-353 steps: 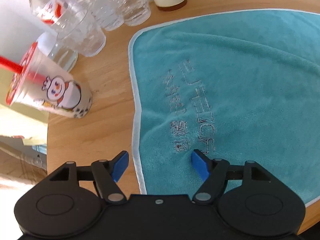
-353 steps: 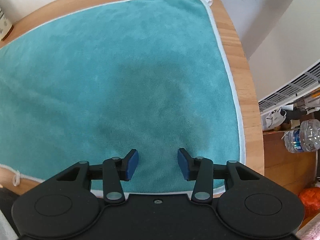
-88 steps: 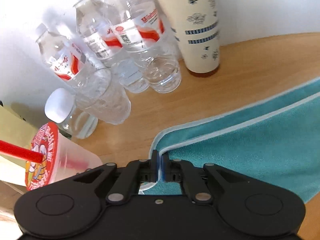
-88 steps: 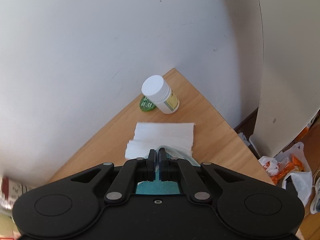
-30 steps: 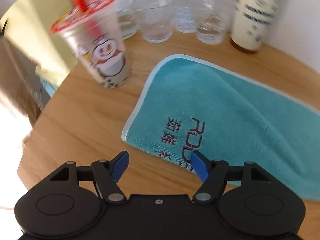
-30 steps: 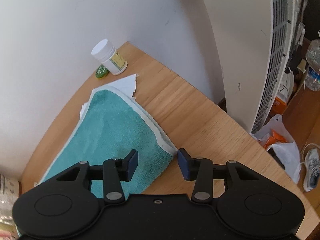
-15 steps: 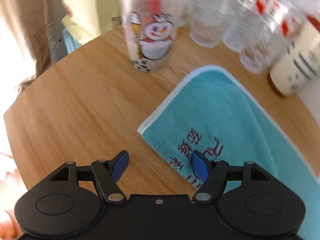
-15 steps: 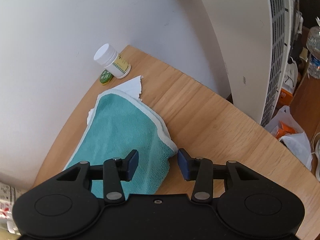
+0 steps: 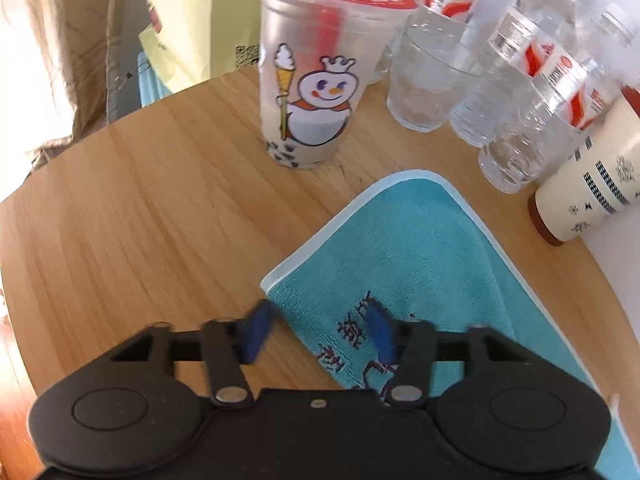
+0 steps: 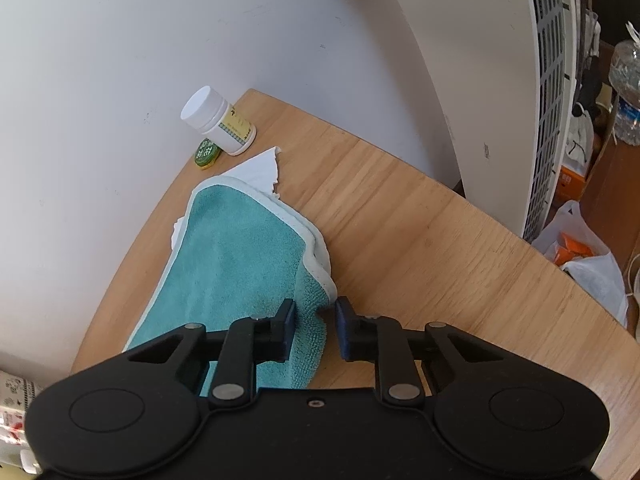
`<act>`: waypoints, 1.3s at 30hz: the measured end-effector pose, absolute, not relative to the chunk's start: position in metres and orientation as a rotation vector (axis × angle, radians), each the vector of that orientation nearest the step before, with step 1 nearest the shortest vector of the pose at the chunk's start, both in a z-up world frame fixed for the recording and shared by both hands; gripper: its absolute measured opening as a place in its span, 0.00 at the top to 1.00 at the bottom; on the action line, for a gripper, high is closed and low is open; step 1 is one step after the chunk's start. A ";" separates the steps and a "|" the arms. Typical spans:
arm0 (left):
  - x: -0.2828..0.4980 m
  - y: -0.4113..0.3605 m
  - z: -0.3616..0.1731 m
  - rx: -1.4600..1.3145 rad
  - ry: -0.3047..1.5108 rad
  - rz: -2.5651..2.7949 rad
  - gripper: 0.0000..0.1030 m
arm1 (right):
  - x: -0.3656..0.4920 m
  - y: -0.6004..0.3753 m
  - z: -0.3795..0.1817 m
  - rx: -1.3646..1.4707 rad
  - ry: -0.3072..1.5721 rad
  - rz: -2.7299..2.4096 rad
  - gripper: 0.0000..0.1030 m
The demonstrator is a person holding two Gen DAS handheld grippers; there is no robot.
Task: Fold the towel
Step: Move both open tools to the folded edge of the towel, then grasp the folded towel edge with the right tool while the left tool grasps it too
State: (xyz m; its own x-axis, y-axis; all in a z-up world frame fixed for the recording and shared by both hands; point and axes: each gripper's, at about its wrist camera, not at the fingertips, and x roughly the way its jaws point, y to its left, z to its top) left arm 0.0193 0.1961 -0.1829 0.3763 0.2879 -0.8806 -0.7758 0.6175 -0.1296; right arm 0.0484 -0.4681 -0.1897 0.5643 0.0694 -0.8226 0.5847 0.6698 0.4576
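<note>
A wooden table [image 9: 132, 208] carries a folded teal towel [image 9: 420, 248], cups, water bottles and a white jar [image 10: 218, 120].

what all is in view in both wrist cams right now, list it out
towel: one, teal with pale edging, folded on the table
table: one, light wood
bubble tea cup: one, clear, red lid and straw, beyond the towel's corner
water bottles: several, clear with red labels, back of table
paper cup: one, cream, right of the bottles
pill bottle: one, white, by the wall
tin: one, green, beside the pill bottle
tissue: one, white, under the towel's far end
left gripper: open, fingers straddle a towel corner
right gripper: open, fingers straddle a towel corner
</note>
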 end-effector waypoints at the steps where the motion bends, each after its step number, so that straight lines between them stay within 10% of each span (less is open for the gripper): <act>1: 0.019 0.196 -0.183 -0.587 0.958 0.738 0.68 | 0.048 -0.469 -0.190 0.804 0.936 -0.345 0.79; 17: 0.012 0.194 -0.180 -0.584 0.906 0.690 0.94 | 0.052 -0.464 -0.180 0.718 0.909 -0.315 0.87; 39: 0.006 0.170 -0.141 -0.455 0.819 0.595 0.95 | 0.102 -0.350 -0.101 0.300 0.811 0.149 0.90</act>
